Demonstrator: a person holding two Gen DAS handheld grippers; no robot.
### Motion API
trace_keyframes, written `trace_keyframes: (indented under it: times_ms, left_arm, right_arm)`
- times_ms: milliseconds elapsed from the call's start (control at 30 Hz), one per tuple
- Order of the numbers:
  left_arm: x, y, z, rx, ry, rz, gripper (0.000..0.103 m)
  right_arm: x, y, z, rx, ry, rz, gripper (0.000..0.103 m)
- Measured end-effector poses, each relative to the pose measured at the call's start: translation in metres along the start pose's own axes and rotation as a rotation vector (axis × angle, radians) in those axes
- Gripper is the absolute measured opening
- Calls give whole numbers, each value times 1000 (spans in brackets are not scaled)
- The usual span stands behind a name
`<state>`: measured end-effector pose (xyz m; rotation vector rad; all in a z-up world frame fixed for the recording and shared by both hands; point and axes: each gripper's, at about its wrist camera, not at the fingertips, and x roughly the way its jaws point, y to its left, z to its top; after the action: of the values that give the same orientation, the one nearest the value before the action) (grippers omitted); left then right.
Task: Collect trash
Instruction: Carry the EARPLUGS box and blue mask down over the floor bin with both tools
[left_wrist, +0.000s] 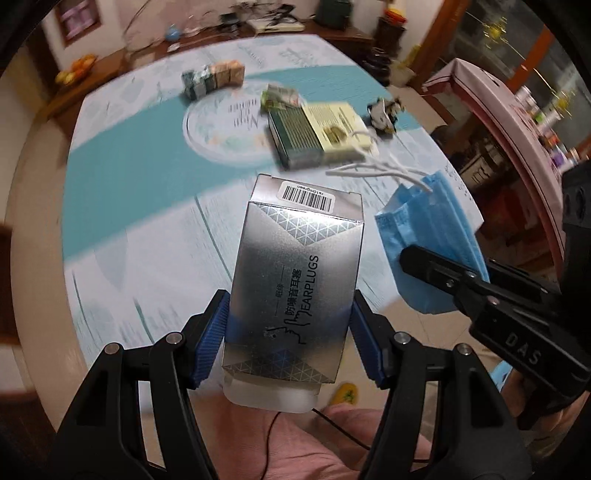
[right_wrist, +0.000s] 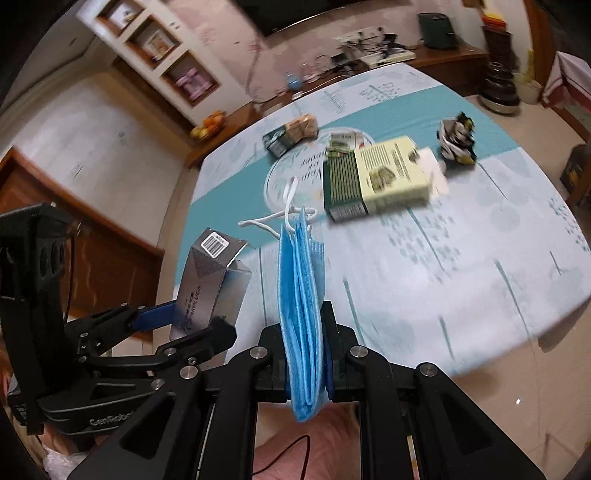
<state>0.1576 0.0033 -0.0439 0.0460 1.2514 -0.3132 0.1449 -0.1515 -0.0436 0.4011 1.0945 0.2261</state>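
My left gripper (left_wrist: 290, 328) is shut on a silver earplugs box (left_wrist: 295, 284) with a barcode label, held above the near edge of the table; its blue pads press on both long sides. The same box (right_wrist: 210, 284) and left gripper (right_wrist: 184, 325) show at the left of the right wrist view. My right gripper (right_wrist: 304, 350) is shut on a folded blue face mask (right_wrist: 303, 306) with white ear loops. That mask (left_wrist: 432, 240) hangs at the right in the left wrist view, with the right gripper (left_wrist: 424, 266) clamped on it.
On the teal and white tablecloth (left_wrist: 147, 177) lie a green and cream box (left_wrist: 317, 133), a crumpled wrapper (left_wrist: 384, 110), a small green packet (left_wrist: 280, 96) and a row of small packs (left_wrist: 214, 79). A pink-covered table (left_wrist: 498, 96) stands to the right; a sideboard (right_wrist: 443, 55) runs behind.
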Motion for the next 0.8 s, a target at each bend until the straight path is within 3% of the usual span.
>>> trace_keyframes:
  times_ms: [167,400,633,800]
  left_arm:
    - [2,-42,-58,-65,41,36,61]
    - [16,-91,-122,-54,100,69,61]
    - [50,-113,-158,-3,150,81,61]
    - [94,-115,-184,33,182,84,61]
  right_arm:
    - [-36,-29,-56,-33,33,32,12]
    - [-53,-79,-135,-30,108,30,12]
    - [-41,-123,-196,54,182,-3,12]
    - [-7,-157,-227,96,235,-42,12]
